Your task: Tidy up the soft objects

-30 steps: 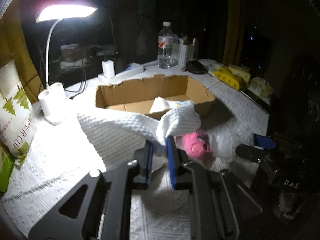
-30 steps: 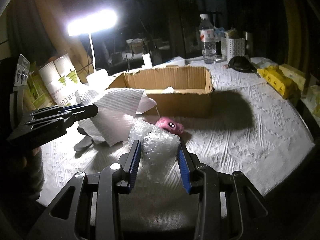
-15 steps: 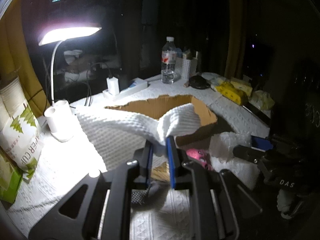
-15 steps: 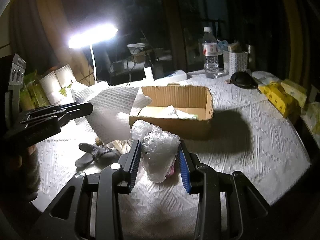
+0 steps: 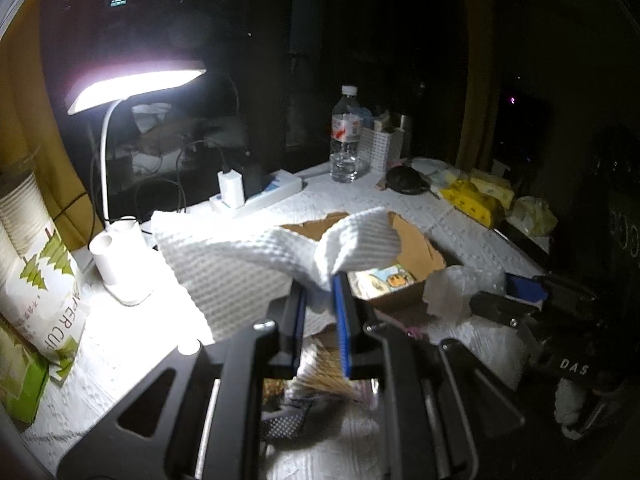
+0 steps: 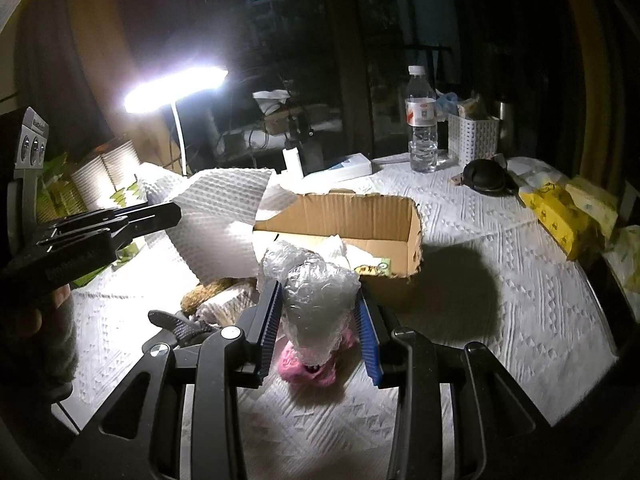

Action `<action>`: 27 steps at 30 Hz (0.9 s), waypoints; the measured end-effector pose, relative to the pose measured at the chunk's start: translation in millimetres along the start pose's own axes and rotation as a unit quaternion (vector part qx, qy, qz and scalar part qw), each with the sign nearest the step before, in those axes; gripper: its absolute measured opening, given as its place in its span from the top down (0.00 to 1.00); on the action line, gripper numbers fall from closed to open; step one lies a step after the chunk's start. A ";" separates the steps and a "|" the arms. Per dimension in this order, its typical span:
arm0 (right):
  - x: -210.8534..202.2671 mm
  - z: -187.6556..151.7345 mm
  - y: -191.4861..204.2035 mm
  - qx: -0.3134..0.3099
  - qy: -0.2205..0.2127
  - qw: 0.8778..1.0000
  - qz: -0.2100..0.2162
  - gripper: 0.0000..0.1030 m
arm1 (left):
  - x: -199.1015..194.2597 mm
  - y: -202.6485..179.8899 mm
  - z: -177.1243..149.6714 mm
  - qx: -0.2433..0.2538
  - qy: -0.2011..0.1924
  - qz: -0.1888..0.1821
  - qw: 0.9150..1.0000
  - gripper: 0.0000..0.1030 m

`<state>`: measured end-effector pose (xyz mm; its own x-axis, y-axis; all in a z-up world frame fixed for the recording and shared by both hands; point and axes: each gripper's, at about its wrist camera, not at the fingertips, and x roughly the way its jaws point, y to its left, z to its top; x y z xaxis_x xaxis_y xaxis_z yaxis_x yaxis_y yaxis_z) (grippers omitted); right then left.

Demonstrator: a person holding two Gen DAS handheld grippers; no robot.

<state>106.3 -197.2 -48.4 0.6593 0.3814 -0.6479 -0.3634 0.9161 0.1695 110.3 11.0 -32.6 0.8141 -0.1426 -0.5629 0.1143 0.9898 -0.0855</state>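
White embossed paper towel sheet (image 5: 240,264): pinched at a gathered fold between the nearly closed blue-padded fingers of the left gripper (image 5: 320,312); raised off the table since a second ago, loose end now draped over the near-left rim of the box.
Clear crumpled bubble wrap wad (image 6: 320,300): clamped between the blue pads of the right gripper (image 6: 320,334), jaws part-way open around its bulk; lifted from the cloth since a second ago, now hanging just short of the box's near wall.
Brown open-topped corrugated cardboard box (image 6: 400,216): centre of table; already holding white tissue and a printed packet at its near-right corner.
Pink plush toy with dark eyes (image 6: 308,364): on the cloth, near side of the box, directly below the bubble wrap; uncovered by the lift, not held.
Grey mesh fabric item (image 6: 180,324): on the cloth, left of the pink toy; exposed once the towel rose.
Tan fibrous bundle (image 6: 208,292): beside the grey item, near-left of the box; identity unclear.
White textured tablecloth (image 6: 500,280): covering the whole table.
White desk lamp (image 5: 132,88): far left, lit.
Meaning for task: both soft items airborne and closing on the box; likely next step a release inside, with pink toy, grey item and tan bundle left to collect.
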 end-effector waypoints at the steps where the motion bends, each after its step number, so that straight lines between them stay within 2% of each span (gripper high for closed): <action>1: 1.4 1.7 -1.0 0.000 0.000 1.000 0.000 0.63 | 1.7 0.8 0.9 -0.001 0.000 0.001 1.000 0.86; 10: 13.9 15.1 -14.1 0.001 0.000 1.000 -0.005 0.63 | 20.4 10.7 10.9 -0.014 0.002 0.007 1.000 0.86; 27: 46.1 27.6 -38.9 0.010 0.010 1.000 -0.025 0.63 | 75.2 29.9 11.7 -0.034 0.033 0.022 0.999 0.86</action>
<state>169.0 -211.8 -64.4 0.6631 0.3337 -0.6700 -0.3179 0.9359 0.1515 181.6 29.9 -67.8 0.7786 -0.1008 -0.6194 0.0386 0.9928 -0.1131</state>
